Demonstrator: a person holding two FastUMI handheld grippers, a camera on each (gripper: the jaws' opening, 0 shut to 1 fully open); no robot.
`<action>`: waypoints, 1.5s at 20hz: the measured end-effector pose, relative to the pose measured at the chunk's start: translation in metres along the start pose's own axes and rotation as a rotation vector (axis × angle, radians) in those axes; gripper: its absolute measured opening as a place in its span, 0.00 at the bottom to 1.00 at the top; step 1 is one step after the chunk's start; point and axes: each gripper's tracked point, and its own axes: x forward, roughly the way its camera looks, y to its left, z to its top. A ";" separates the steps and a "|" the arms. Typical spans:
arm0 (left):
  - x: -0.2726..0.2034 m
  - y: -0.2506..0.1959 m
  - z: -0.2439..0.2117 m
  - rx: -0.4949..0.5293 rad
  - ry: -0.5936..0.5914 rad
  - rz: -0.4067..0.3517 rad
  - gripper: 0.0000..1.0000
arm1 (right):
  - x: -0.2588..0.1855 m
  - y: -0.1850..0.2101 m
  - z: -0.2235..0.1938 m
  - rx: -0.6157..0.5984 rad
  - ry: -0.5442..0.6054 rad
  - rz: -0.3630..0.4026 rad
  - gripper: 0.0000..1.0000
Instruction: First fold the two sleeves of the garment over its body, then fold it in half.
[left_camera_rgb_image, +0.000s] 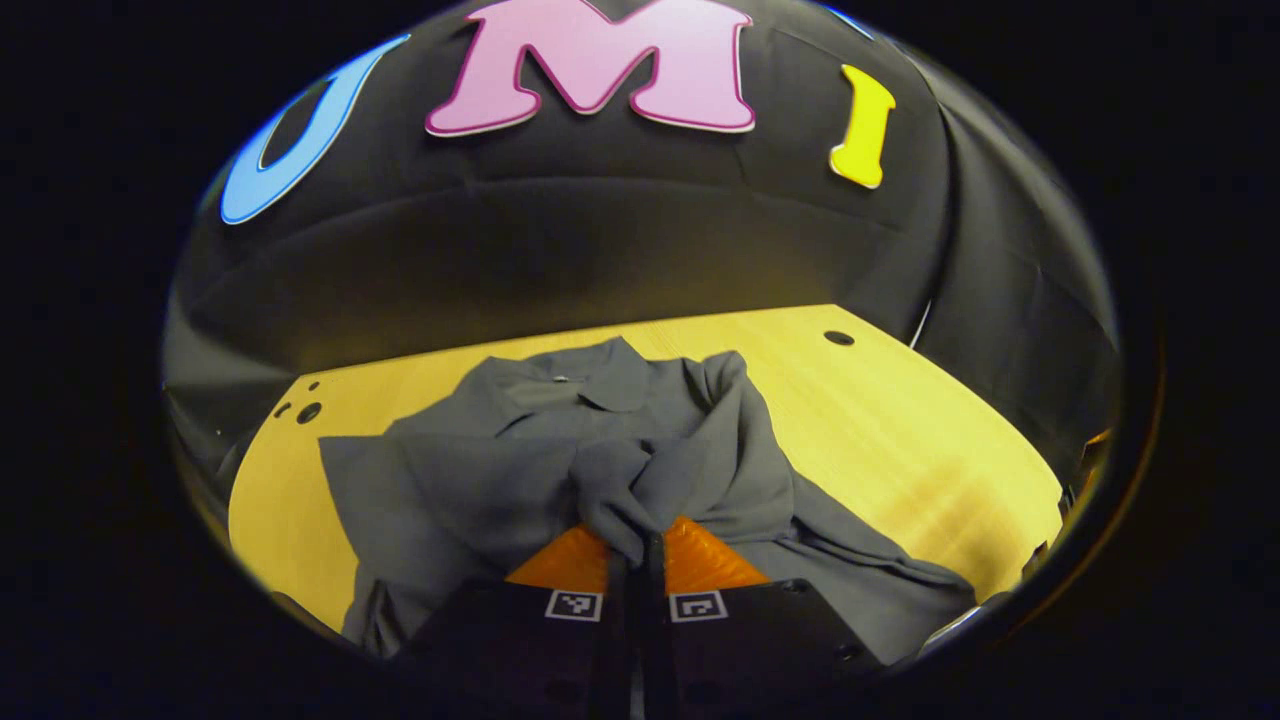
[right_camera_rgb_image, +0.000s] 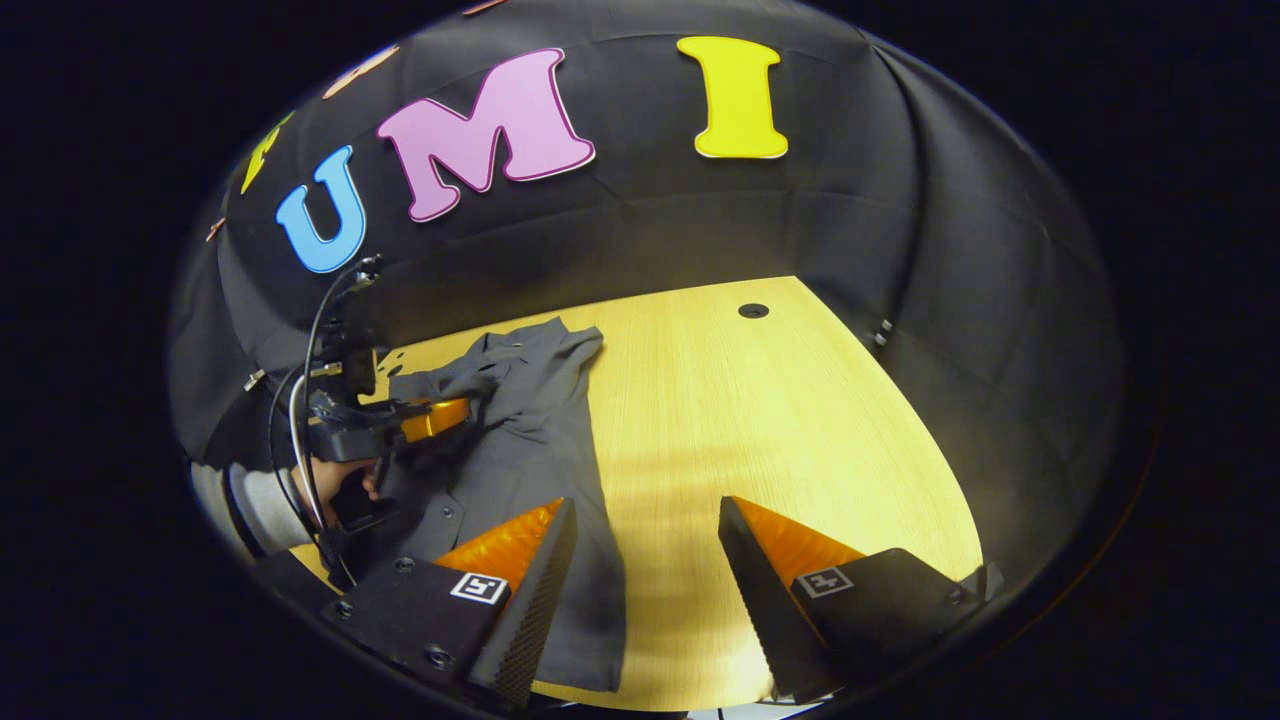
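A grey collared shirt (left_camera_rgb_image: 480, 480) lies on the yellow wooden table (left_camera_rgb_image: 900, 430), its collar (left_camera_rgb_image: 600, 385) toward the back wall. My left gripper (left_camera_rgb_image: 640, 545) is shut on a bunched sleeve (left_camera_rgb_image: 620, 500), which it holds up over the shirt's body. In the right gripper view the same shirt (right_camera_rgb_image: 545, 430) lies at the left, and the left gripper (right_camera_rgb_image: 440, 417) hangs over it, held by a hand (right_camera_rgb_image: 345, 490). My right gripper (right_camera_rgb_image: 645, 505) is open over the table at the shirt's right edge, with nothing between its fingers.
The table (right_camera_rgb_image: 780, 420) has bare wood to the right of the shirt. A round hole (right_camera_rgb_image: 753, 310) sits near its far edge, and small holes (left_camera_rgb_image: 308, 412) mark the far left corner. Black cloth walls close in the booth behind and at the sides.
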 end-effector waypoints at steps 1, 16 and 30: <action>0.003 -0.003 -0.006 -0.002 0.011 -0.006 0.13 | 0.001 -0.001 0.000 -0.001 0.002 0.001 0.89; -0.063 -0.021 -0.015 0.000 0.048 -0.146 0.95 | -0.009 0.038 0.006 -0.005 -0.024 0.017 0.89; -0.236 0.113 -0.053 -0.097 -0.008 0.031 0.96 | -0.033 0.078 -0.049 -0.083 0.076 0.046 0.90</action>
